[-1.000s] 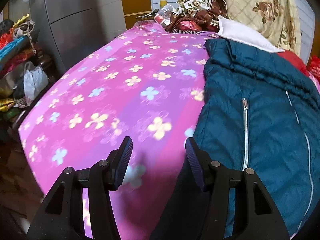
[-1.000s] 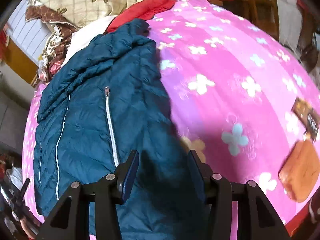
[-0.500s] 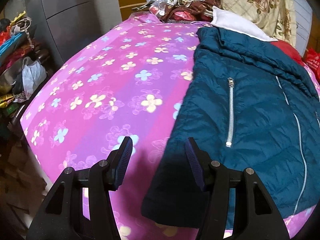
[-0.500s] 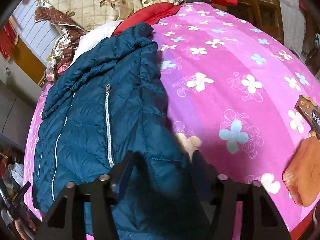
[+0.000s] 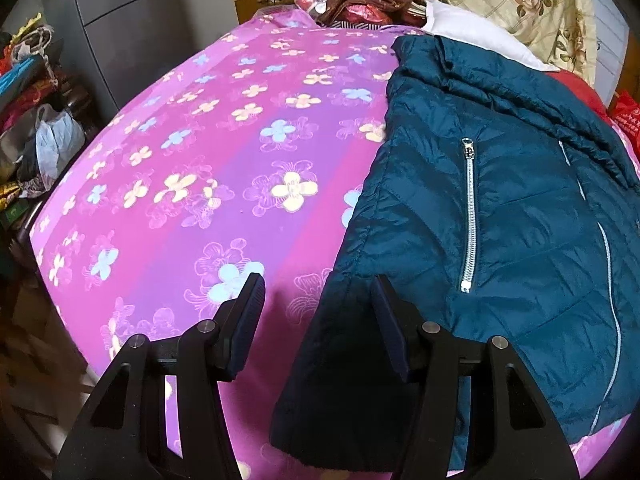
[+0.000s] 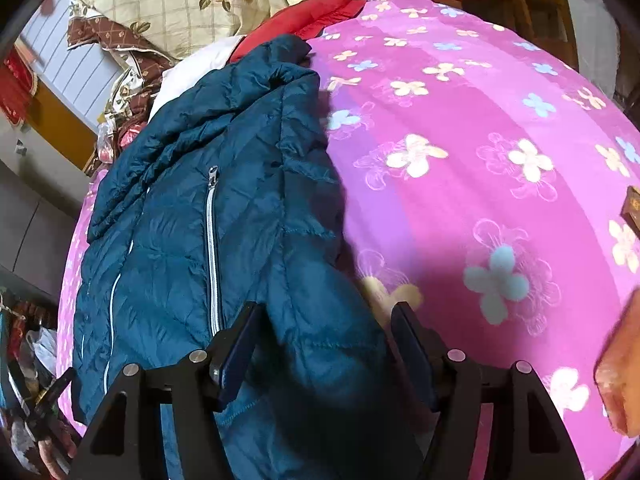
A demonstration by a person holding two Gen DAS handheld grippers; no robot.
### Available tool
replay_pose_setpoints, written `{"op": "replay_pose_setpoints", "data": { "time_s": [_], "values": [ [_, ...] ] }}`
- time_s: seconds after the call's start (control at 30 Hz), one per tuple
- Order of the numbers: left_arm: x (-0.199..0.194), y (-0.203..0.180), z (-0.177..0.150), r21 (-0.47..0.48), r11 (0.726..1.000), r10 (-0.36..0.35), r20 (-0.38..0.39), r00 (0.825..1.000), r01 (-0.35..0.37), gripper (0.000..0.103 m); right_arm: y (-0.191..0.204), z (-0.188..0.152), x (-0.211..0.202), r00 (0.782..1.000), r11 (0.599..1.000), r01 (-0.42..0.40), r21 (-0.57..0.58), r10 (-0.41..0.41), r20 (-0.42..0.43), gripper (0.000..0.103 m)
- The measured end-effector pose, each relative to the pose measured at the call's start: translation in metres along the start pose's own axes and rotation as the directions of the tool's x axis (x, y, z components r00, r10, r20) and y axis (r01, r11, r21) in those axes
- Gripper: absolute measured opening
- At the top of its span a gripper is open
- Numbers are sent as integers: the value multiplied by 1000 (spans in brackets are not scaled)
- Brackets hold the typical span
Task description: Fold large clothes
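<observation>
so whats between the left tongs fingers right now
In the left wrist view the left tongs stand open; between the fingers lie the pink floral bedsheet and the edge of the teal puffer jacket's sleeve, not clamped.

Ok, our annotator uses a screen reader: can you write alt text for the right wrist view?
A dark teal quilted puffer jacket with silver zips lies spread on a pink flower-print bedsheet, and the open right gripper hovers over its near sleeve. A cream rose-print quilt is heaped at the bed's far end.

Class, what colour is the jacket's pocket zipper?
Silver pocket zipper on the teal jacket; clearest in the left wrist view.
</observation>
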State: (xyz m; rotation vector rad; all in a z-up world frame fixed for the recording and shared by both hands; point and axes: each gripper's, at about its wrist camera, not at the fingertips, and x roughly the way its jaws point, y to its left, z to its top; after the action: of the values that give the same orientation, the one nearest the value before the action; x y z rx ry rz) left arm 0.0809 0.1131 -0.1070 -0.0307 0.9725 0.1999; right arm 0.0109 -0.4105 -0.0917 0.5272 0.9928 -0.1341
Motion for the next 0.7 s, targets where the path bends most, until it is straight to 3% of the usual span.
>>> {"op": "replay_pose_setpoints", "data": {
  "time_s": [0.17,0.3,0.4,0.5,0.63,0.7],
  "values": [
    [14,5,9,-18,998,-56,-31,998,56,55,6,7,8,1000,1000,-10,-16,10,6,68],
    [29,16,23,-67,984,-171,-73,983,166,55,3,17,14,997,997,-70,13,70,23,69],
    [41,29,36,-131,955,-280,-106,954,265,55,1,24,18,992,992,-122,37,122,19,69],
    [54,38,44,-187,914,-388,-136,912,361,55,1,29,22,984,983,-177,54,177,0,69],
    [58,40,51,-205,876,-468,-150,871,436,55,4,33,28,974,973,-223,53,225,-30,70],
    [57,37,48,-223,841,-531,-171,830,493,55,4,33,29,968,969,-244,49,246,-49,70]
  ]
}}
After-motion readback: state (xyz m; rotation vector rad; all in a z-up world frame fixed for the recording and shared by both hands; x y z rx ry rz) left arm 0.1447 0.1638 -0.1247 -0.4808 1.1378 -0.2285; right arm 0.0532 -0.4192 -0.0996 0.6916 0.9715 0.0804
